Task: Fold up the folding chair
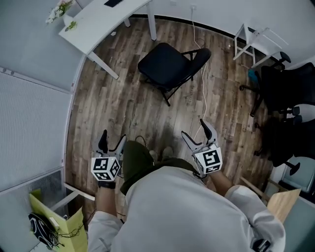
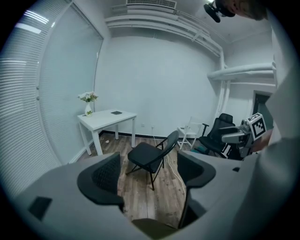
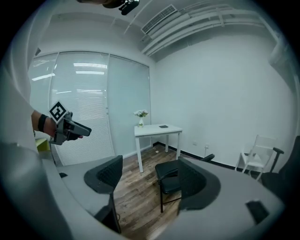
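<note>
Wooden floor [image 1: 128, 113] beside the white table [image 1: 98, 22]: the folding chair [image 1: 170, 66] is shown unfolded, well ahead of both grippers. Left gripper [image 1: 112, 141] and right gripper [image 1: 198, 135] are held with fingers apart, empty. Backrest and seat edge are best grasped separately.

I see a white table [image 1: 98, 22] with a vase [image 1: 60, 11], an office chair [image 1: 283, 86], and a cable [image 1: 203, 83] across the floor [image 1: 123, 113].

The person is wearing a pale grey long-sleeved top [image 1: 182, 206] and dark olive trousers [image 1: 135, 160]; a black band [image 1: 107, 184] is circling the left wrist; the left gripper [image 1: 112, 139] and the right gripper [image 1: 195, 129] are showing grey bodies, black ribbed pads [image 2: 104, 174] and white cubes [image 1: 105, 168] bearing black square markers.
</note>
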Available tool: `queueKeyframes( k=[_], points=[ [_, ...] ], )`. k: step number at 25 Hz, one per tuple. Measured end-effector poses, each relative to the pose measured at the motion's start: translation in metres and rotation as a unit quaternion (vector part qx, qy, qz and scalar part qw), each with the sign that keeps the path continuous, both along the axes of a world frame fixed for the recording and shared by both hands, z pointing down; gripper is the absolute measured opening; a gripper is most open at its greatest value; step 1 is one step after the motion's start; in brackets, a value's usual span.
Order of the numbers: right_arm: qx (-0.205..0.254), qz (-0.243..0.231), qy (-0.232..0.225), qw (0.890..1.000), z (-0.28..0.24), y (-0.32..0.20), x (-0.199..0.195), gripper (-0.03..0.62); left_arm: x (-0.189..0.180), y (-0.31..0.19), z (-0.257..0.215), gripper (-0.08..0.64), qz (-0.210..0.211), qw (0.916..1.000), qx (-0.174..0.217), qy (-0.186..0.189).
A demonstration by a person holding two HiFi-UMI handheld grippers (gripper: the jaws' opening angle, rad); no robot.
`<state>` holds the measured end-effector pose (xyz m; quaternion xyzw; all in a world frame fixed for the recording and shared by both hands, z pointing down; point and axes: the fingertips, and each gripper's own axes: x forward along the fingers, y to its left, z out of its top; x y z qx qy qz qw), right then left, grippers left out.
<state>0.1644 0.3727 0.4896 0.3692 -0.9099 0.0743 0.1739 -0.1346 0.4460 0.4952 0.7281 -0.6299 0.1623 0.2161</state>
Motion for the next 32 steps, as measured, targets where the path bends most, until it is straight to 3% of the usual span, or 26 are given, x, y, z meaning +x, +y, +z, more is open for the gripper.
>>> queueKeyframes(
  k=[7, 13, 18, 24, 29, 32],
  points=[
    [0.009, -0.007, -0.008, 1.000, -0.003, -0.009, -0.021, 0.374, -0.014, -0.005, 0.014, 0.380, -0.005, 0.9999, -0.008, 0.004],
    [0.017, 0.041, 0.000, 0.999, 0.003, -0.028, -0.015, 0.373, -0.013, -0.051, 0.020, 0.377, 0.053, 0.9986, -0.003, -0.003],
    [0.028, 0.101, 0.022, 0.994, 0.011, -0.067, -0.022, 0.371, -0.033, -0.126, 0.044, 0.377, 0.109, 0.9939, -0.004, 0.012],
    [0.017, 0.221, 0.064, 0.973, 0.030, -0.138, -0.040, 0.371, -0.066, -0.256, 0.085, 0.376, 0.210, 0.9767, -0.024, 0.037],
    [-0.002, 0.306, 0.091, 0.948, 0.025, -0.201, -0.063, 0.371, -0.086, -0.355, 0.093, 0.374, 0.310, 0.9489, -0.048, 0.034],
    [-0.018, 0.354, 0.085, 0.931, 0.022, -0.231, -0.079, 0.371, -0.104, -0.403, 0.104, 0.374, 0.350, 0.9334, -0.072, 0.038]
  ],
)
